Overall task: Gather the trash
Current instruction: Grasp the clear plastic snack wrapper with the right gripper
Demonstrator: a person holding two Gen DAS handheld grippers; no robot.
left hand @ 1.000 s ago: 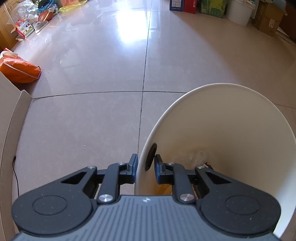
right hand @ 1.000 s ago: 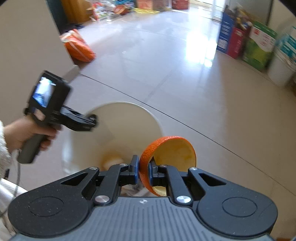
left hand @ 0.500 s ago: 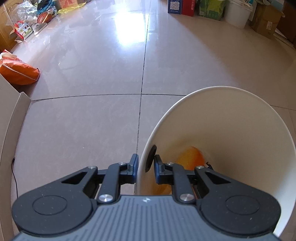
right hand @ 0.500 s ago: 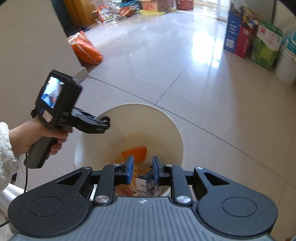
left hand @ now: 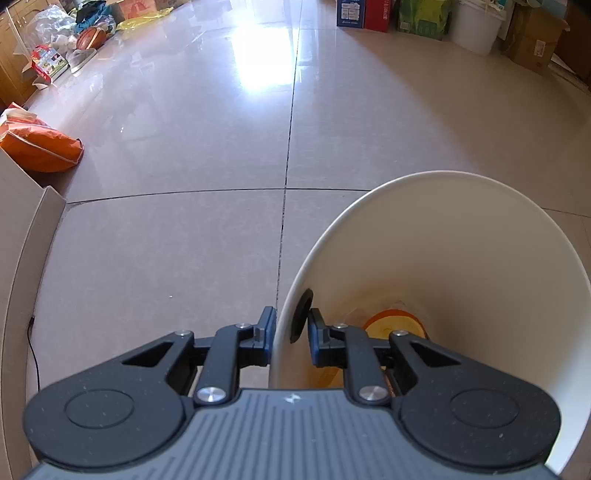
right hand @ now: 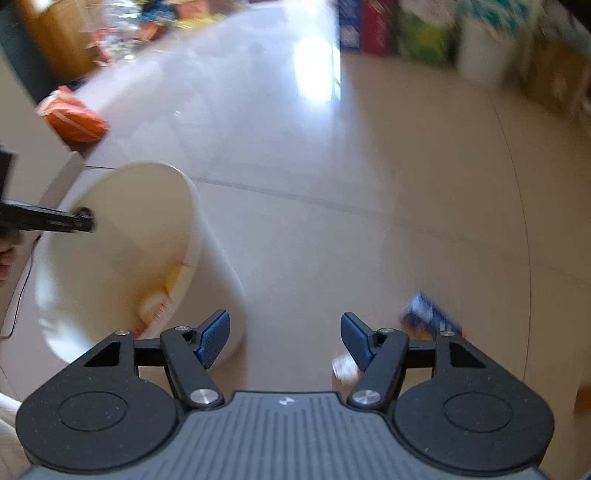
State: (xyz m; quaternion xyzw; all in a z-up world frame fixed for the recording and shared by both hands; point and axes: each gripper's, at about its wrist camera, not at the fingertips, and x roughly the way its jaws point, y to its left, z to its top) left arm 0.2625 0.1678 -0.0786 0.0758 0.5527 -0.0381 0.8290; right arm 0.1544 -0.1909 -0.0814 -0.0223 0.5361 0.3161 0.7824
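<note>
My left gripper [left hand: 291, 328] is shut on the rim of a white bucket [left hand: 461, 240], holding it tilted. An orange peel half [left hand: 393, 325] lies at the bucket's bottom. In the right wrist view the same bucket [right hand: 122, 236] stands at the left, with the left gripper [right hand: 79, 219] clamped on its edge and scraps inside. My right gripper [right hand: 284, 334] hangs over bare floor to the right of the bucket; its jaws are opening and nothing is between them. A blue wrapper [right hand: 430, 314] and a small white scrap [right hand: 343, 365] lie on the floor by its right finger.
Tiled floor all around. An orange bag [left hand: 40, 144] lies at the left beside a beige cabinet corner [left hand: 22, 229]. Boxes [left hand: 364, 14] and a white pail [left hand: 474, 26] line the far wall. A ball and clutter [left hand: 90, 35] sit at the far left. A cable [left hand: 33, 350] runs along the cabinet.
The right gripper let the orange peel drop into the bucket, swung right and down over the floor and spread its jaws. The left gripper kept its hold on the bucket rim.
</note>
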